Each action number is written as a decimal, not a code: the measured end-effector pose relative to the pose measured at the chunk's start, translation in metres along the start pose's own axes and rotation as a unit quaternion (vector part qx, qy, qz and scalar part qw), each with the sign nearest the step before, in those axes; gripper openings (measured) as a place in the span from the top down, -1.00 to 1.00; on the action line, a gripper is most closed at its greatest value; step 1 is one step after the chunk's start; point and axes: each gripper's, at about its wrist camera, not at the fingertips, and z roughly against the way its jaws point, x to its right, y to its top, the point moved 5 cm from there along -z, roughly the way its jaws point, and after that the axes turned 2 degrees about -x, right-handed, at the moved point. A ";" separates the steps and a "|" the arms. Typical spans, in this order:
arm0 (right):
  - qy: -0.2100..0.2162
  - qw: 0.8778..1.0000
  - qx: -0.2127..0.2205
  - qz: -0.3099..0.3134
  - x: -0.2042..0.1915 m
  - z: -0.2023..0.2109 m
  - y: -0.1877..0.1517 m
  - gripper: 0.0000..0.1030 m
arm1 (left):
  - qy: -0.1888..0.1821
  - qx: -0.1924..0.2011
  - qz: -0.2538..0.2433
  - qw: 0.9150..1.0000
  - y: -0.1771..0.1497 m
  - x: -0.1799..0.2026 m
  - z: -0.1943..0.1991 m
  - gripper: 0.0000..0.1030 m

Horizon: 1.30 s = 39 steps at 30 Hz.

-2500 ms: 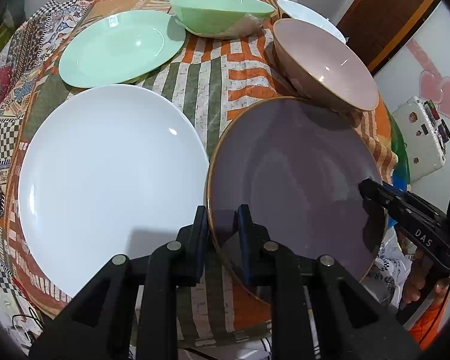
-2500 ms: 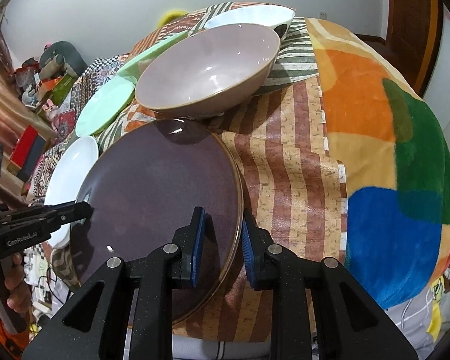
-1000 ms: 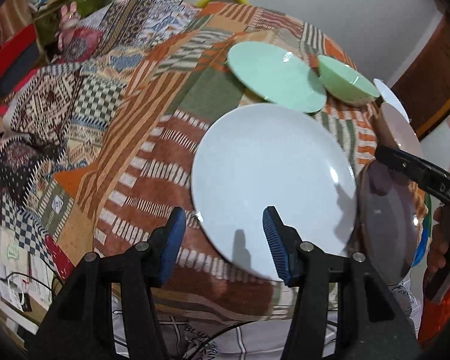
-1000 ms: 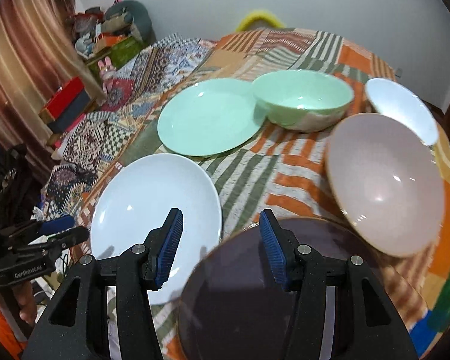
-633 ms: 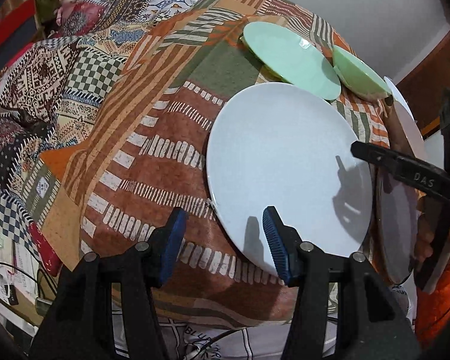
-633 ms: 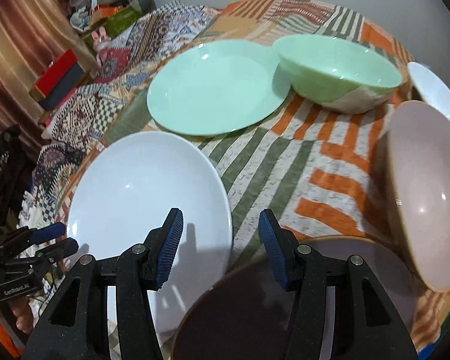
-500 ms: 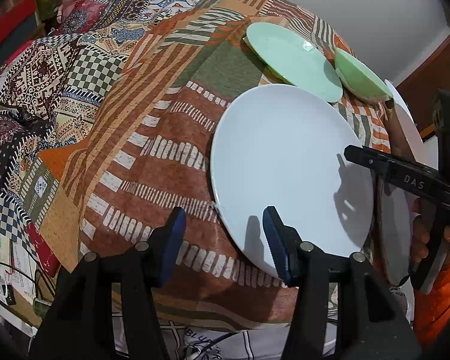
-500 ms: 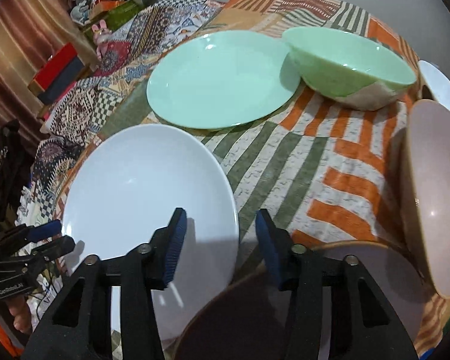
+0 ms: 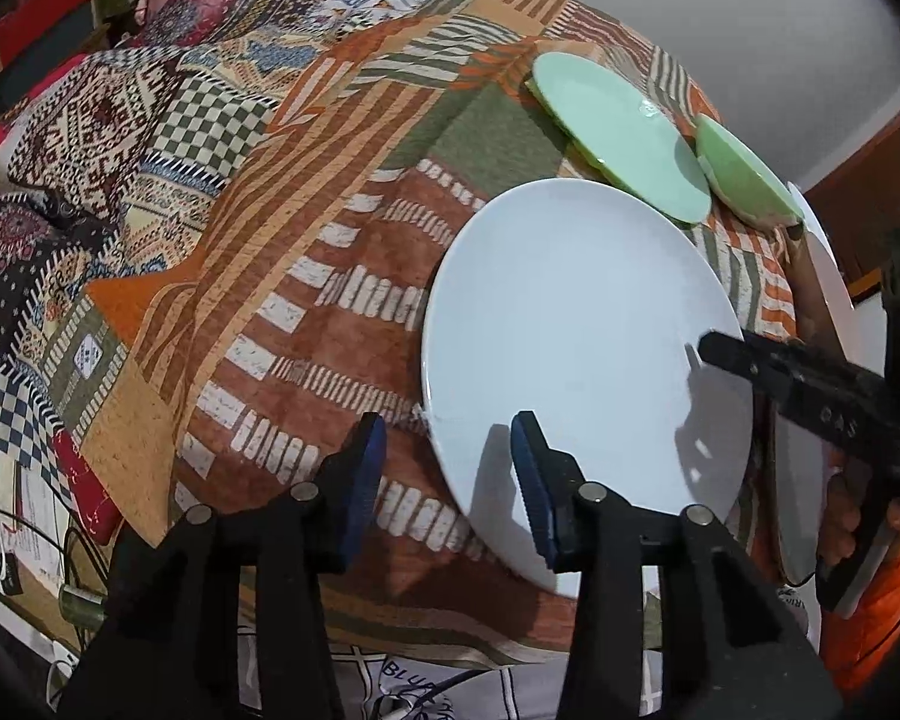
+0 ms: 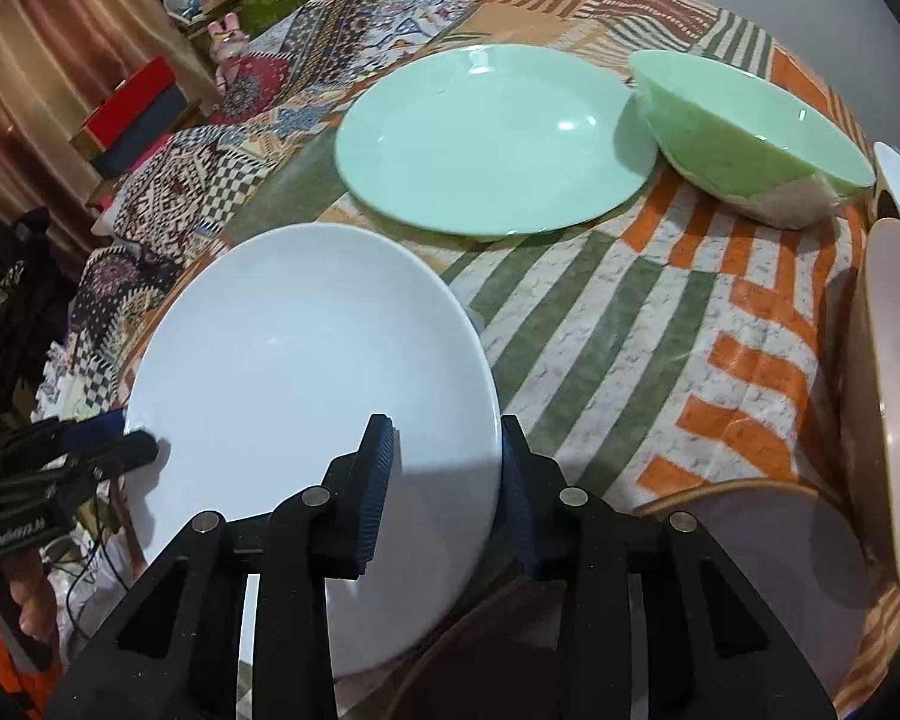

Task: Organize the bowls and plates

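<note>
Grippers, left (image 9: 444, 471) and right (image 10: 447, 471), closing astride round glossy white plate (image 10: 306, 354), unclamped

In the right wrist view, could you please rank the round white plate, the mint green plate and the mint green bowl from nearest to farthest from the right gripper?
1. The round white plate: its right rim sits between the right gripper fingers, which have just been closing.
2. The mint green plate: farther back, near the middle of the patchwork tablecloth.
3. The mint green bowl: at the back right, beside that plate.
</note>
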 end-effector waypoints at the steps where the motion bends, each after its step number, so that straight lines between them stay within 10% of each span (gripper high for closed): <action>1: 0.004 1.000 -0.002 0.002 -0.001 0.000 -0.001 0.38 | 0.001 -0.002 0.005 1.000 0.000 -0.003 -0.001 0.20; 39: 0.021 0.998 0.052 -0.039 0.001 0.039 -0.006 0.54 | -0.017 0.046 -0.012 0.999 0.003 0.026 0.042 0.45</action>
